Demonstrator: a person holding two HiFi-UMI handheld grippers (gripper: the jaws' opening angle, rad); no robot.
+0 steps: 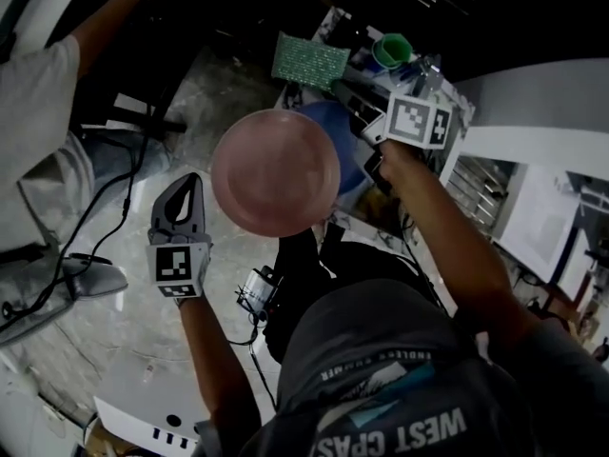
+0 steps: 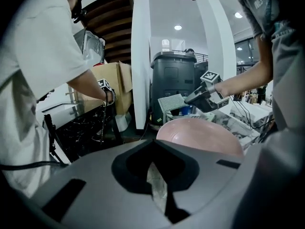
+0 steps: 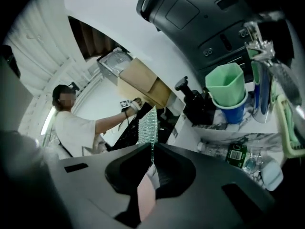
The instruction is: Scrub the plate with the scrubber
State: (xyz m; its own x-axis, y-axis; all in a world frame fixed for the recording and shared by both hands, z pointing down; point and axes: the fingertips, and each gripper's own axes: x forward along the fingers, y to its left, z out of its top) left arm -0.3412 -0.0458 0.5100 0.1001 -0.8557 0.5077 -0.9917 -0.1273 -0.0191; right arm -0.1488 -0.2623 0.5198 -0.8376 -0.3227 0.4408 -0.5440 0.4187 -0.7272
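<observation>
Head view, plate: Your pink round plate [image 1: 274,171] hangs mid-frame over the floor [image 1: 143,322], pinched only at its right rim by the right gripper [image 1: 362,165]. Scrubbing pressure could lever it out of that grip.
Head view, scrubber: The green rectangular mesh scrubber [image 1: 309,61] sits at upper centre, beyond the plate and apart from both claws. Reaching past could knock the plate.
Head view, hard to see: The rim grip lies in shadow, and I cannot tell what props the scrubber.
Left gripper view, claw: Your left gripper [image 2: 157,173] has its jaws drawn together on nothing, with only a pale sliver showing between them. You'd need to open it before taking the scrubber.
Left gripper view, hidden: The gripper body covers the plate's [image 2: 200,135] near edge.
Right gripper view, claw: The jaws are clamped on the plate's pink edge [image 3: 145,197], a shallow bite by my judgement.
Right gripper view, hard to see: Plate and scrubber [image 3: 151,123] both show edge-on, so their faces are unreadable.
</observation>
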